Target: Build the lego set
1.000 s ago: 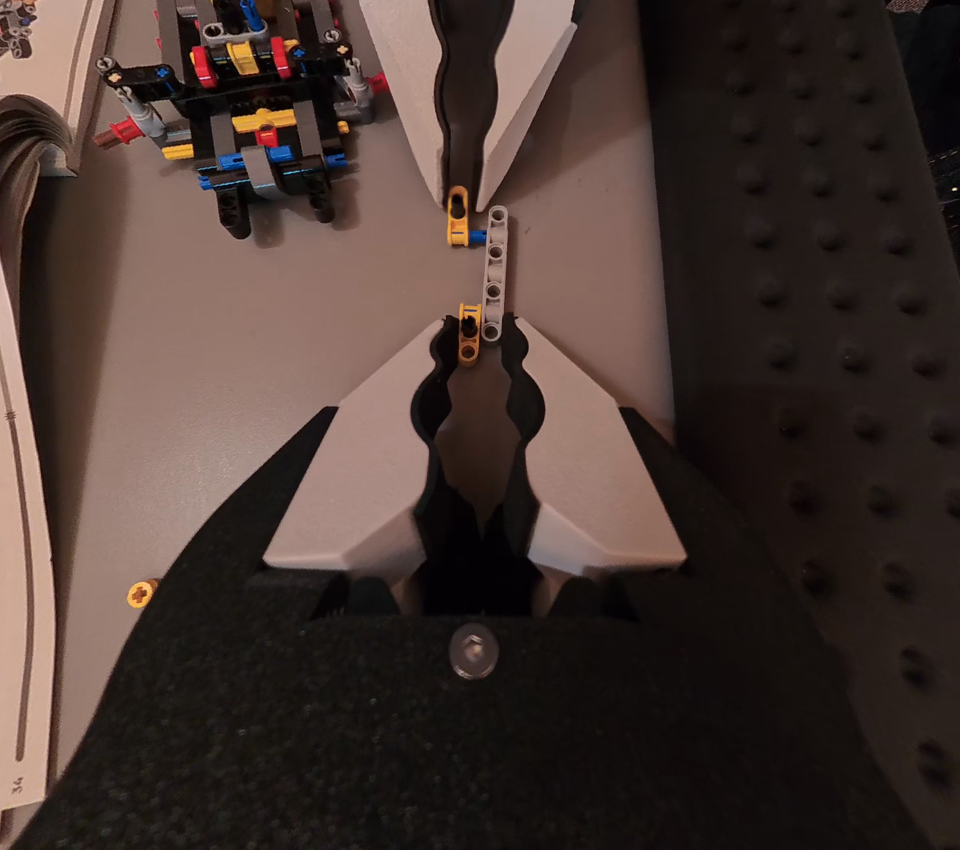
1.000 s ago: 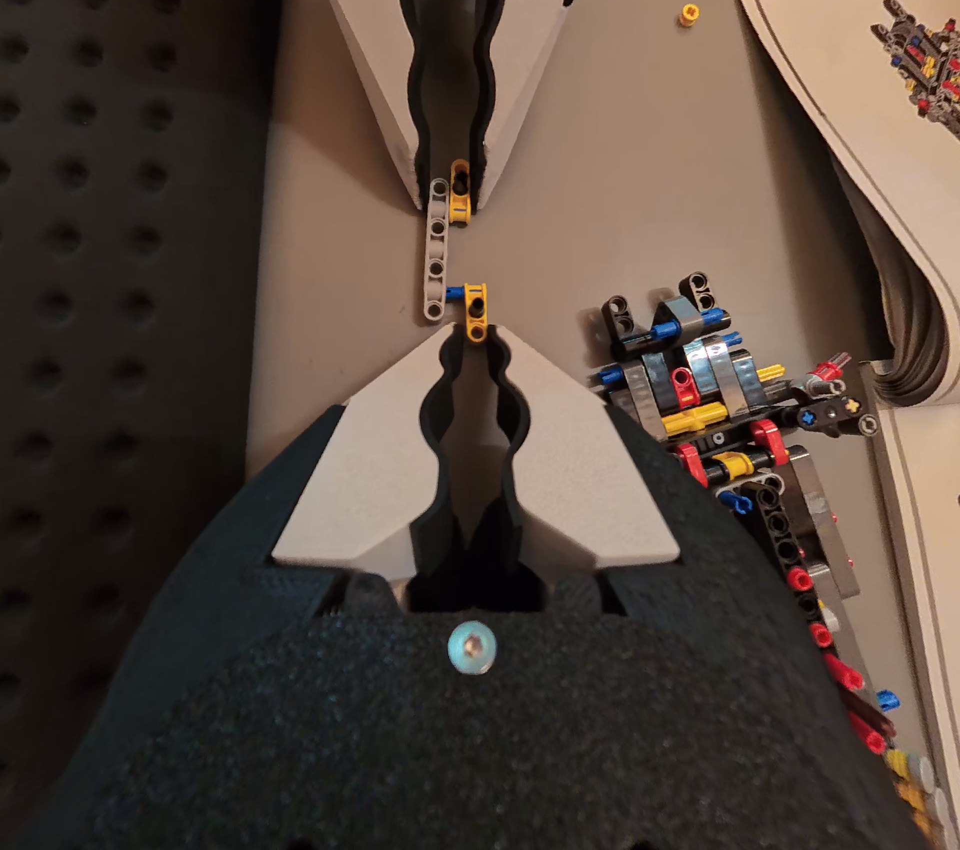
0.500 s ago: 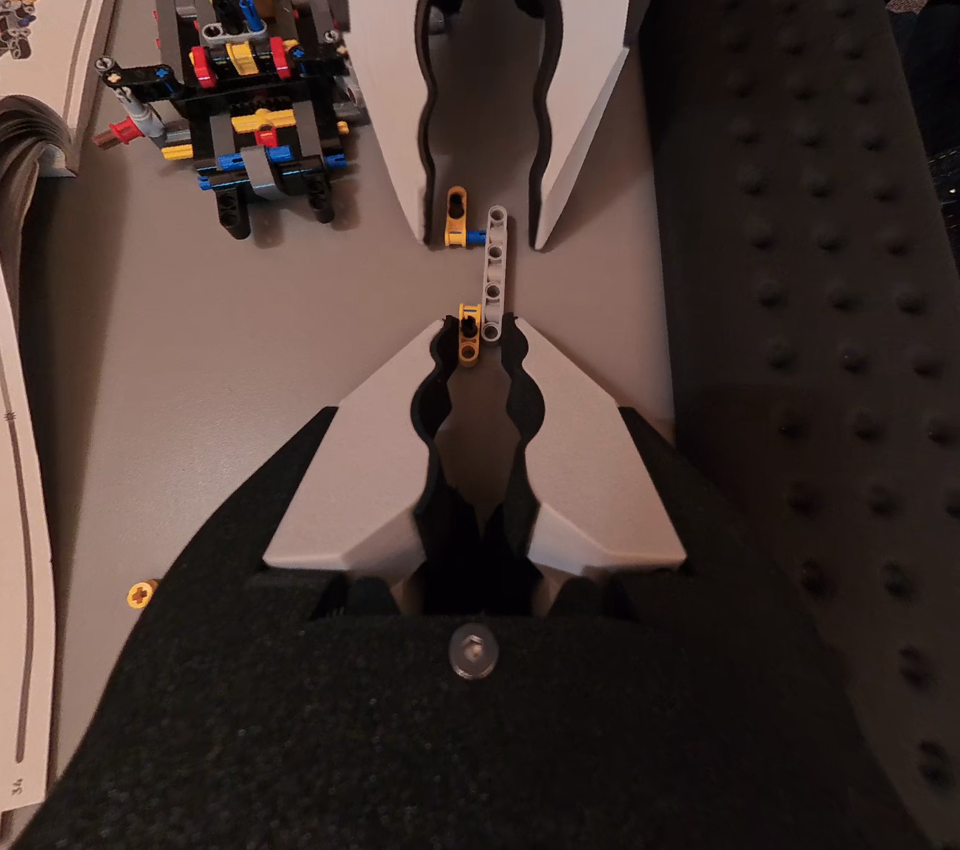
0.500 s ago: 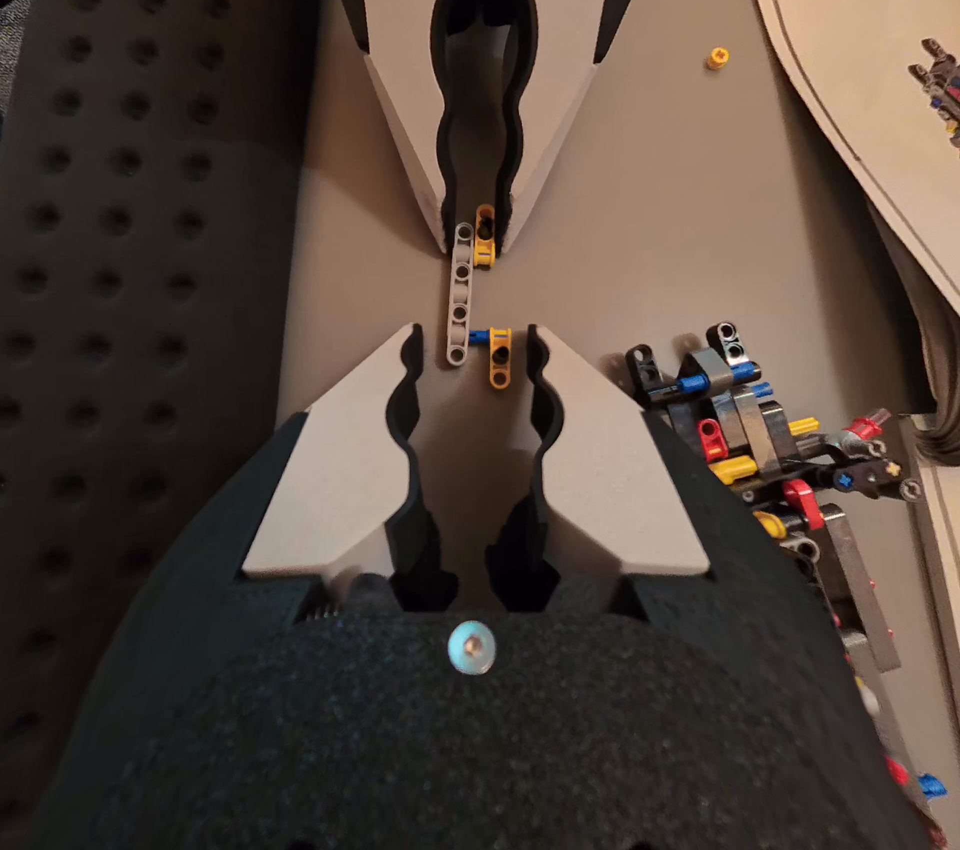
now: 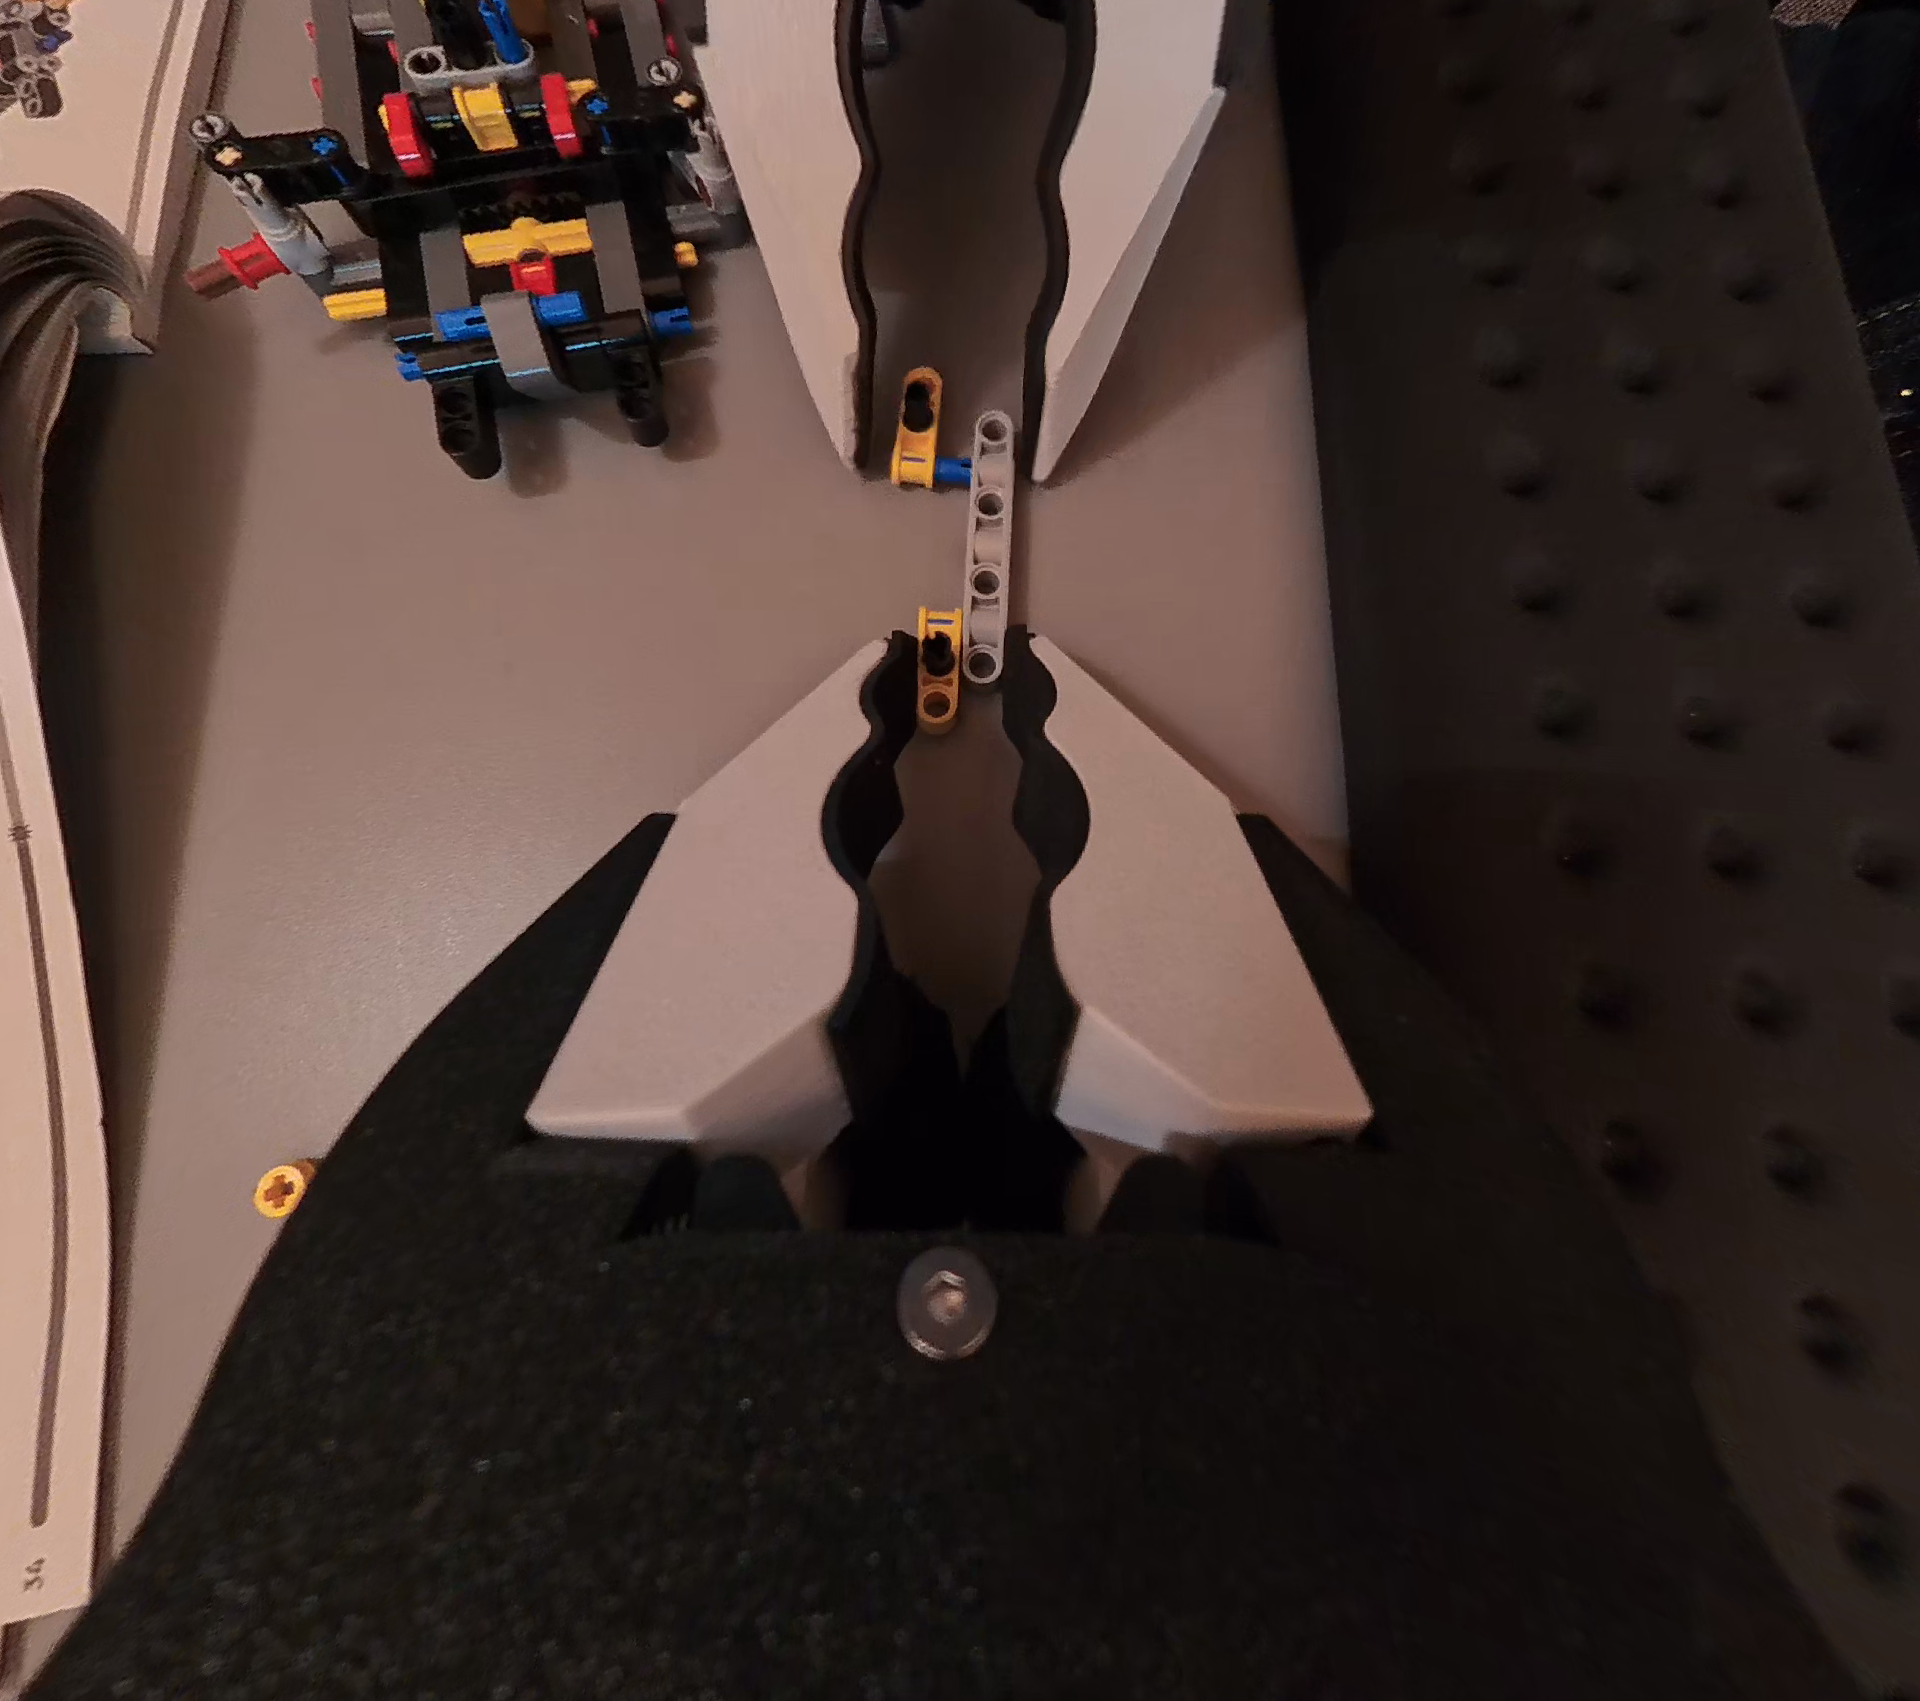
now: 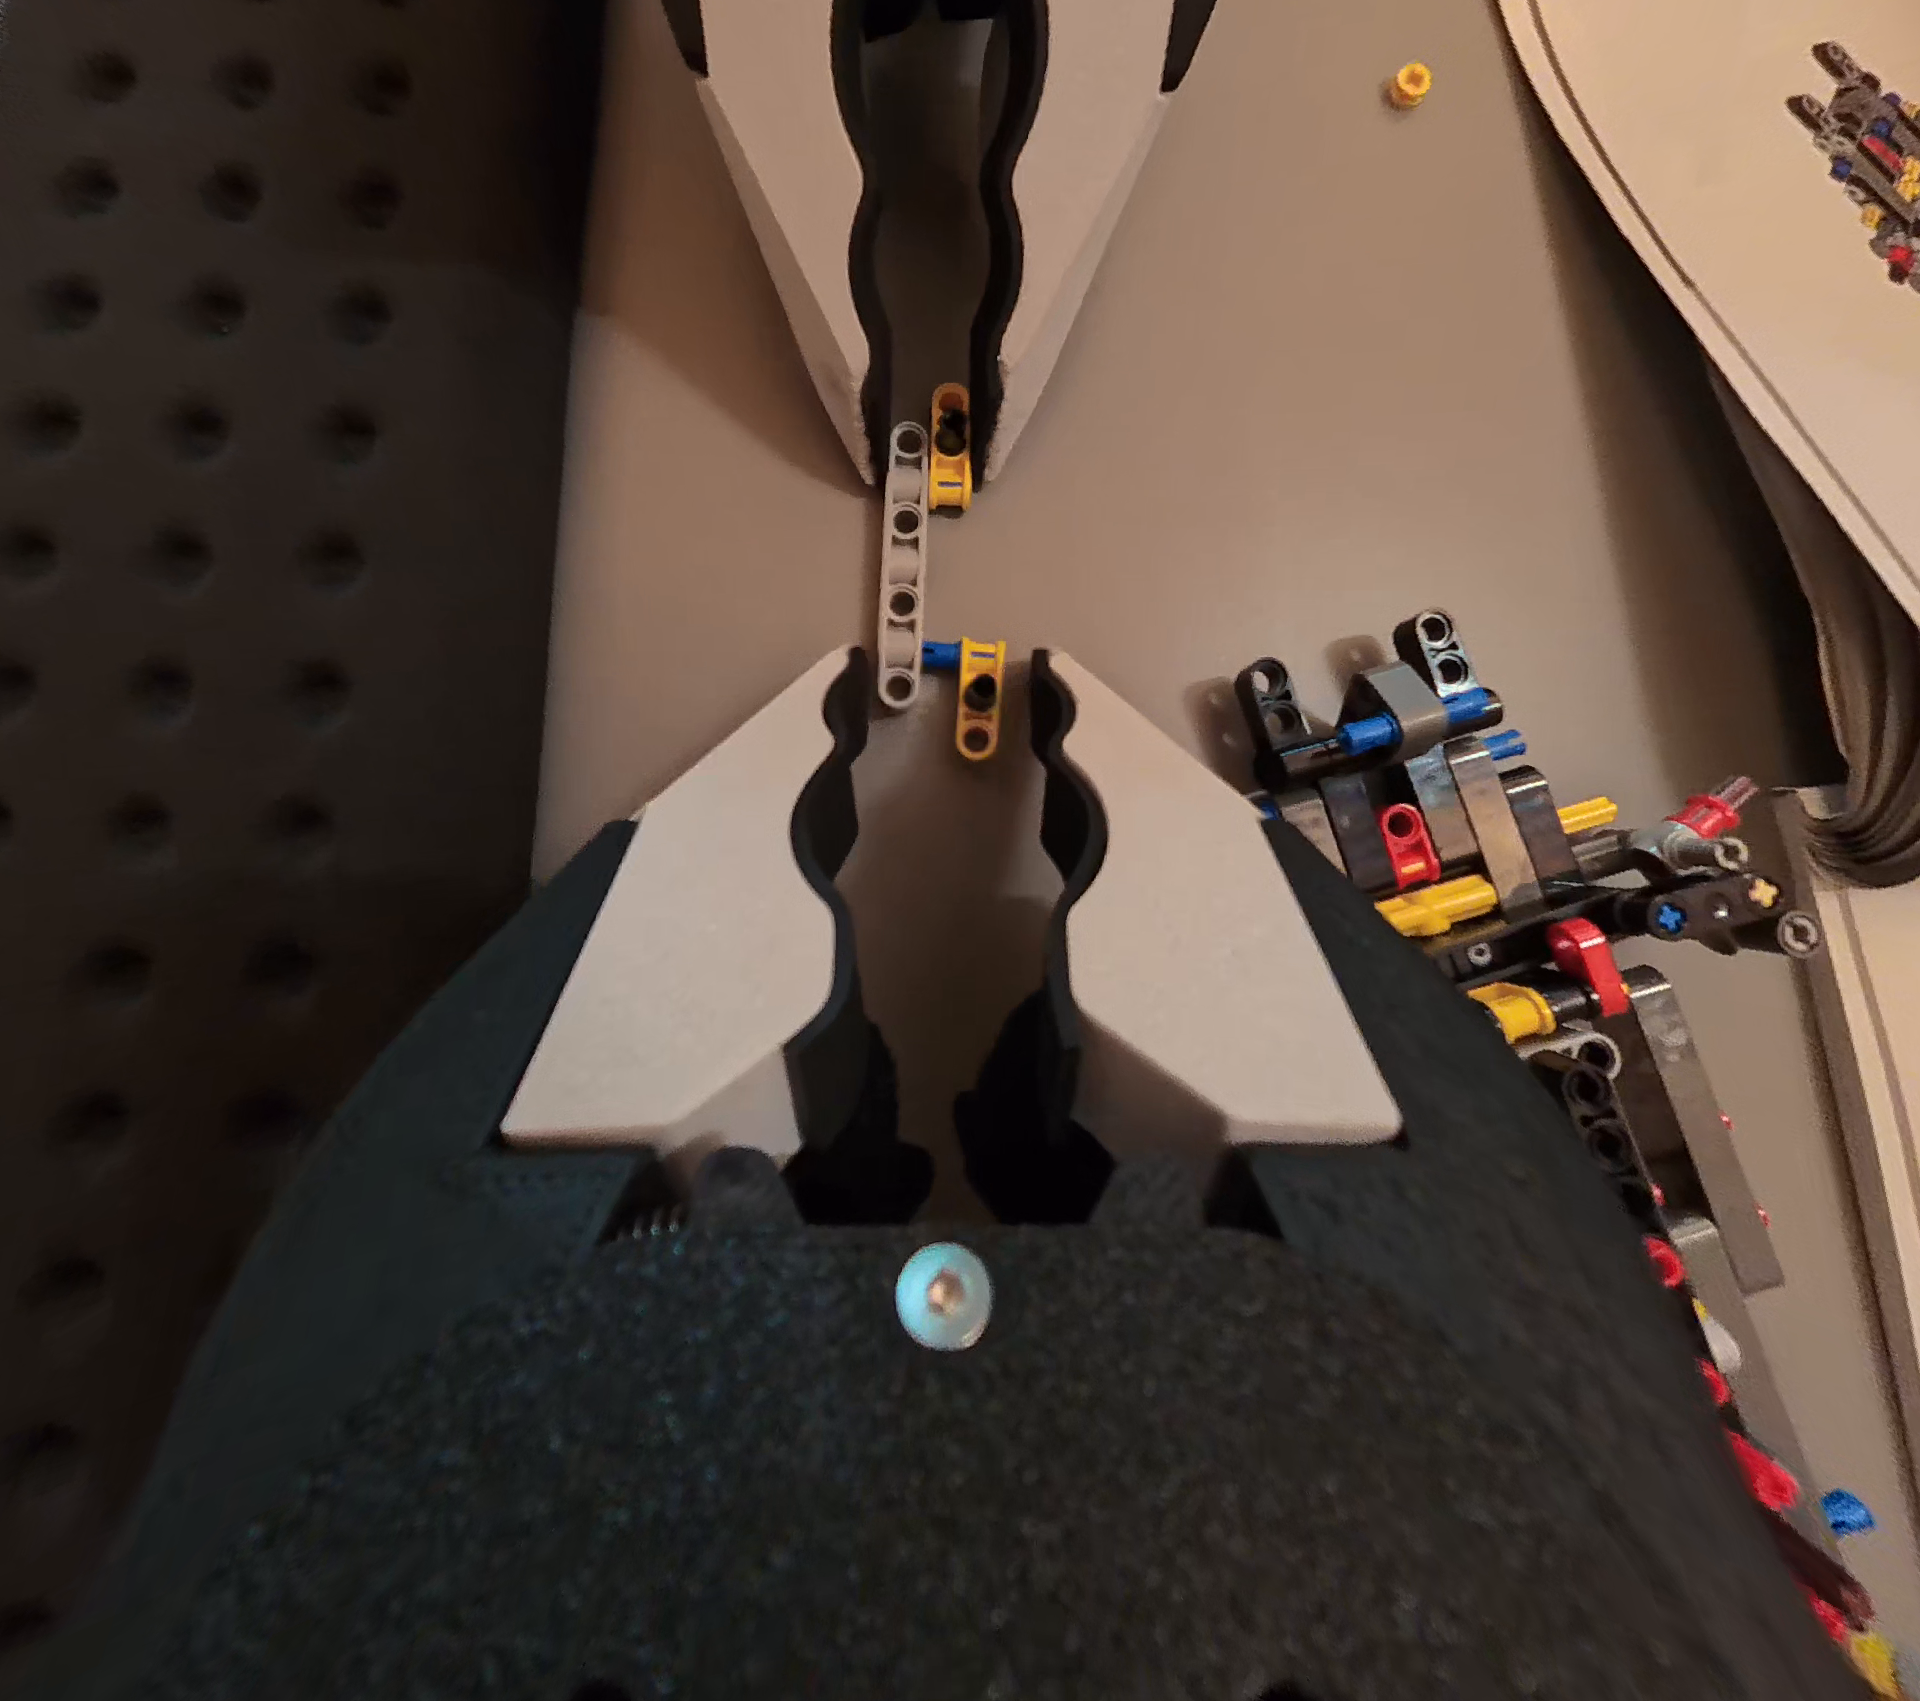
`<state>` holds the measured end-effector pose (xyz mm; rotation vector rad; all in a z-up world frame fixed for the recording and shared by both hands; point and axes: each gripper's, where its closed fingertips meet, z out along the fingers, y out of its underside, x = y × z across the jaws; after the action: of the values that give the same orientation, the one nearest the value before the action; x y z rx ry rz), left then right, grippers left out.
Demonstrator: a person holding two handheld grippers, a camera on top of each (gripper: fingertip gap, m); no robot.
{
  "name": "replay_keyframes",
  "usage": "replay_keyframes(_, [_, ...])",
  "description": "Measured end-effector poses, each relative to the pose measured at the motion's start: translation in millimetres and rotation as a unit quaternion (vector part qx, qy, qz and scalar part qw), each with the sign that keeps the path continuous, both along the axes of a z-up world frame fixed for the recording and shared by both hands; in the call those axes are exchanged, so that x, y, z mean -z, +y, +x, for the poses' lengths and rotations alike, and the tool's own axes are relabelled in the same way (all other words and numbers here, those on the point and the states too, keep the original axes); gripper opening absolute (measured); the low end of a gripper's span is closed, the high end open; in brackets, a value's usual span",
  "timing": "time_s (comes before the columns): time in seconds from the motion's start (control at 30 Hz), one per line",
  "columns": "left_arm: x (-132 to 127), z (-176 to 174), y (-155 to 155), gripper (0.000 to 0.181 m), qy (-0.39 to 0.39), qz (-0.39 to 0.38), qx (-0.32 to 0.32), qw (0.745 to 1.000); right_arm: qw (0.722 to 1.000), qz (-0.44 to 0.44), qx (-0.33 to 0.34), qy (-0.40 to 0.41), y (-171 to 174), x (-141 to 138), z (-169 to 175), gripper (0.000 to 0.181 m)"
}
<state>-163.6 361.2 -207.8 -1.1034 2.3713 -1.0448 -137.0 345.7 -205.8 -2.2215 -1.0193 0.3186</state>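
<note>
Left wrist view: the left gripper is seen clenched on one end of a grey beam and the yellow connector pinned beside it; the beam is carried above the table, reaching toward the right gripper; right wrist view: the right gripper's fingers are spread, released, with a second yellow connector between the tips, untouched, joined to the beam by a blue pin; the chassis is set beside it, near the booklet; a loose yellow bush lies apart.
</note>
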Motion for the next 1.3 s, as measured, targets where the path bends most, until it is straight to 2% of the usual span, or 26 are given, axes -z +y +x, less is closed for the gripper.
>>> replay_keyframes(0.37, [0.0, 0.7, -0.3, 0.015, -0.001, 0.002, -0.003, 1.0, 0.999, -0.023, 0.027, 0.034, -0.6, 1.0, -2.2, 0.023])
replay_keyframes(0.57, [0.2, 0.5, -0.4, 0.015, -0.001, 0.001, 0.001, 1.0, 1.0, -0.018, 0.005, 0.014, -1.2, 1.3, -2.0, 0.023])
replay_keyframes(0.7, [0.3, -2.9, -5.8, 0.015, 0.0, 0.0, 0.021, 1.0, 0.999, -0.024, -0.025, 0.03, -7.3, 1.1, -7.5, 0.024])
replay_keyframes(0.9, [0.4, -3.1, -5.6, 0.015, -0.002, 0.004, 0.022, 1.0, 0.999, -0.029, -0.022, 0.014, -7.1, 1.3, -7.2, 0.023])
replay_keyframes(1.03, [0.3, -2.4, -3.4, 0.015, 0.002, 0.008, 0.01, 1.0, 1.0, -0.017, 0.003, 0.002, -4.9, 1.6, -4.6, 0.023])
replay_keyframes(1.3, [0.3, -2.6, -4.7, 0.015, -0.001, 0.002, 0.018, 1.0, 1.0, -0.005, -0.021, 0.005, -5.2, 1.3, -4.6, 0.023])
